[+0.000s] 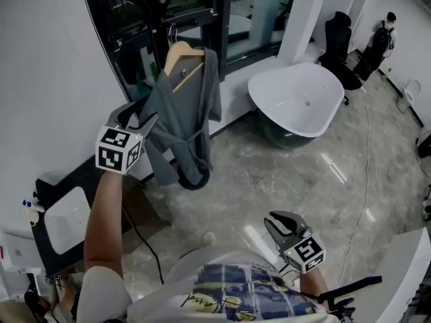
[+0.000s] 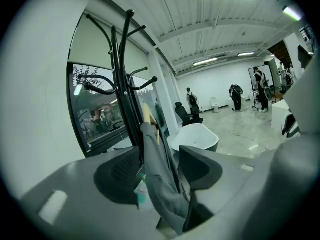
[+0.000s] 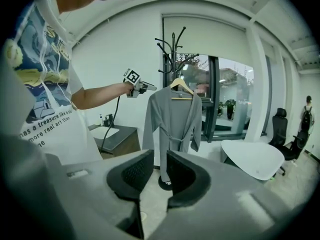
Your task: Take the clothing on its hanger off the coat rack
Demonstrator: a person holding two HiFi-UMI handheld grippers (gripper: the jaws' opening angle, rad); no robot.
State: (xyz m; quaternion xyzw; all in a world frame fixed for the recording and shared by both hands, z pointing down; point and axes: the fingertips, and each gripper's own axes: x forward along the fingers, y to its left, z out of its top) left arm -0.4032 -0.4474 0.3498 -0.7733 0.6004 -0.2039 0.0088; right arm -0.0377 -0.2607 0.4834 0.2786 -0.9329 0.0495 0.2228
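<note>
A grey robe (image 1: 182, 123) hangs on a wooden hanger (image 1: 180, 56) hooked on the black coat rack (image 1: 156, 19). My left gripper (image 1: 145, 116) is raised at the robe's left shoulder and sleeve. In the left gripper view its jaws stand wide apart around a fold of the robe (image 2: 160, 179), and the pads do not press on it. The hanger (image 2: 148, 115) and the rack (image 2: 125, 84) rise just behind. My right gripper (image 1: 273, 219) is held low near my body, narrowly open and empty. It faces the robe (image 3: 172, 119) from a distance.
A white bathtub (image 1: 303, 99) stands right of the rack by the window. A dark vanity with a white basin (image 1: 67, 221) sits at the left wall, with a black cable trailing near it. Black office chairs (image 1: 337, 36) and a person (image 1: 382, 36) are far back right.
</note>
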